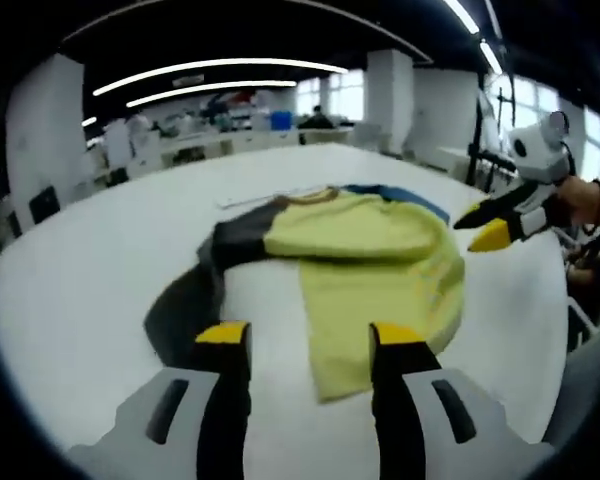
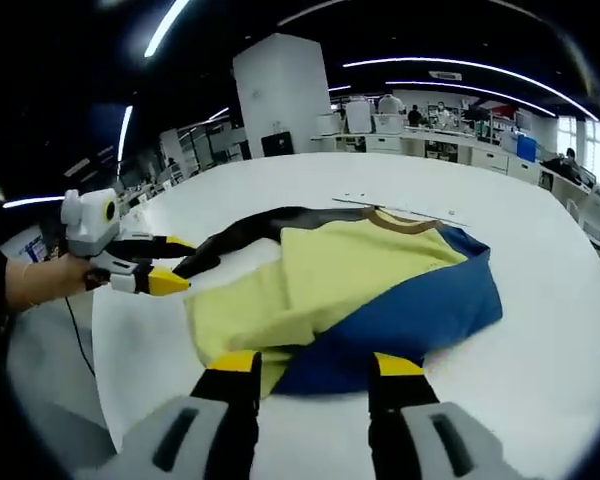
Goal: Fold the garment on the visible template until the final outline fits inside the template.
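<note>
Lying across everything: a large white table [image 1: 90,300], the biggest thing in both views, with an office of desks and ceiling light strips behind it.
Garment: a yellow, blue and dark grey garment [image 1: 380,260] sits partly folded near the middle of the table; in the right gripper view the same garment [image 2: 380,290] shows a yellow panel folded over a blue one, with a brown collar at the far edge.
Sleeve: a dark grey sleeve [image 1: 195,290] trails off the garment toward the left gripper; in the right gripper view it runs out toward the other gripper.
Template: thin pale marks [image 2: 400,210] lie on the table just beyond the collar, possibly the template's edge; too faint to be sure.
Left gripper [image 1: 310,340]: jaws spread apart and holding nothing, hovering over the sleeve and the yellow hem. It also enters the right gripper view from the left [image 2: 165,265], held by a hand [image 2: 55,275], tips close to the sleeve's end.
Right gripper [image 2: 310,365]: jaws parted, nothing between them, above the garment's near edge where blue meets yellow. From the left gripper view it appears at the right [image 1: 490,228], near the garment's far side.
</note>
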{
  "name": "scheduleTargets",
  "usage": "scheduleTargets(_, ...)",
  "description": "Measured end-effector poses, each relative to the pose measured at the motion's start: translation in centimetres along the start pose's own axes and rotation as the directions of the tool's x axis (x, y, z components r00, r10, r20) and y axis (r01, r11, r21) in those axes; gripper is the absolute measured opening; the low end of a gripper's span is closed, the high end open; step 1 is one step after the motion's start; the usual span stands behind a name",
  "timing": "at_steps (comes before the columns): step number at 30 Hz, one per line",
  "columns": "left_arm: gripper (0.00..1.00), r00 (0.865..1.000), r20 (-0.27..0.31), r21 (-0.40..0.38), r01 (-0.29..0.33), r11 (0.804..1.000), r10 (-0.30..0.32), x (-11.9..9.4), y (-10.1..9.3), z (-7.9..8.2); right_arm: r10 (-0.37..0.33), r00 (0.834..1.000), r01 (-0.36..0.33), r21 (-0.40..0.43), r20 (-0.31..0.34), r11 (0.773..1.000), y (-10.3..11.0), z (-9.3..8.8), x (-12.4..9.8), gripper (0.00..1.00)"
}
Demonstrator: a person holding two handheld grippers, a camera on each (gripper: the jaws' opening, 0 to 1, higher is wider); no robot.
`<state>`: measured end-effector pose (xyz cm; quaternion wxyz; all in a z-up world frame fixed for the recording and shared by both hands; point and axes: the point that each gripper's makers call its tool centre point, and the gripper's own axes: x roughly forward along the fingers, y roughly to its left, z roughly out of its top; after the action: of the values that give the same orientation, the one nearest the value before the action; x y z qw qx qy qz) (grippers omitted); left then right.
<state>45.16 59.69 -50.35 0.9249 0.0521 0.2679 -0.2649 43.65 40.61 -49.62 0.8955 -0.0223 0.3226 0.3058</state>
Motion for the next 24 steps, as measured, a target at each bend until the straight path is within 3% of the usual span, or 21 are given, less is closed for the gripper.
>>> scheduleTargets(6, 0.29, 0.999, -0.043, 0.013, -0.030, 0.999, 0.031, 0.4, -0.3, -1.8, -0.080, 0.997, 0.080, 0.001, 0.009, 0.997, 0.2, -0.8, 1.1, 0.26)
scheduleTargets(8, 0.27, 0.998, -0.052, 0.016, -0.032, 0.999, 0.033, 0.4, -0.3, -2.1, -0.122, 0.992, 0.121, 0.039, 0.012, 0.992, -0.3, -1.1, 1.1, 0.21)
scheduleTargets(13, 0.16, 0.995, -0.088, 0.005, -0.035, 0.999, 0.036, 0.5, -0.2, -3.4, -0.134, 0.991, 0.133, 0.058, 0.016, 0.989, -0.2, -1.4, 1.5, 0.14)
scheduleTargets(20, 0.09, 0.998, -0.057, -0.036, -0.032, 0.999, 0.029, 0.5, -0.6, -3.2, -0.155, 0.988, 0.154, 0.065, 0.020, 0.986, -0.8, -1.8, 1.8, 0.00)
scheduleTargets(24, 0.01, 0.998, -0.059, -0.016, -0.016, 1.000, 0.015, 0.6, -1.0, -3.1, -0.151, 0.988, 0.149, 0.093, 0.020, 0.984, -1.6, -1.8, 1.5, 0.00)
